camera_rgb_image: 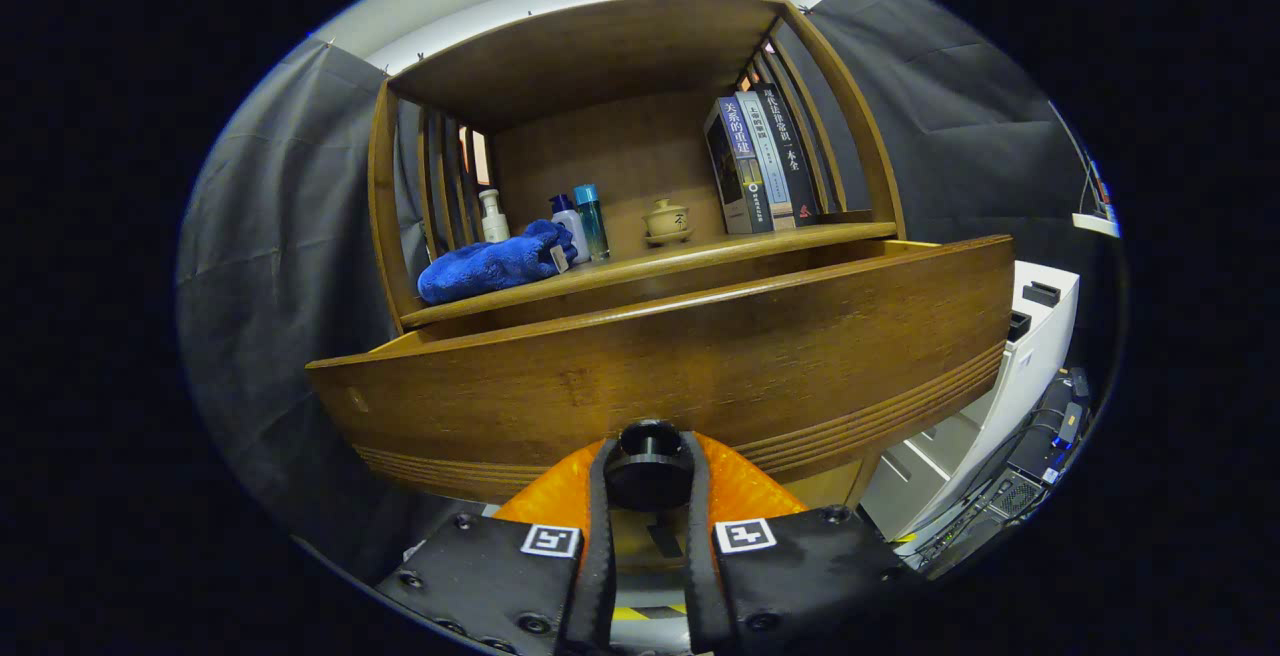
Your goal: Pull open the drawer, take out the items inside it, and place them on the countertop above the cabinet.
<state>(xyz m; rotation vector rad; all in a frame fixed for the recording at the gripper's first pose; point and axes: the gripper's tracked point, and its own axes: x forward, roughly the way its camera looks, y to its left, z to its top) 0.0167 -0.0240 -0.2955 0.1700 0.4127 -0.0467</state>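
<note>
The wooden drawer front [660, 356] stands out from the cabinet, pulled partly open, and its inside is hidden from here. A round black knob [648, 464] on the drawer's lower edge sits between my two fingers, and my gripper [648, 471] is shut on it. Above the drawer runs the wooden countertop [700, 254]. On the countertop lie a blue cloth [490, 268], a white bottle [493, 217], two small blue bottles [582, 224], a small lidded ceramic cup [666, 221] and three upright books [757, 161].
The shelf's slatted side posts [383, 206] and top board [590, 46] enclose the countertop space. A white cabinet [1010, 386] stands to the right of the drawer, with cables and a black box [1020, 491] on the floor beside it.
</note>
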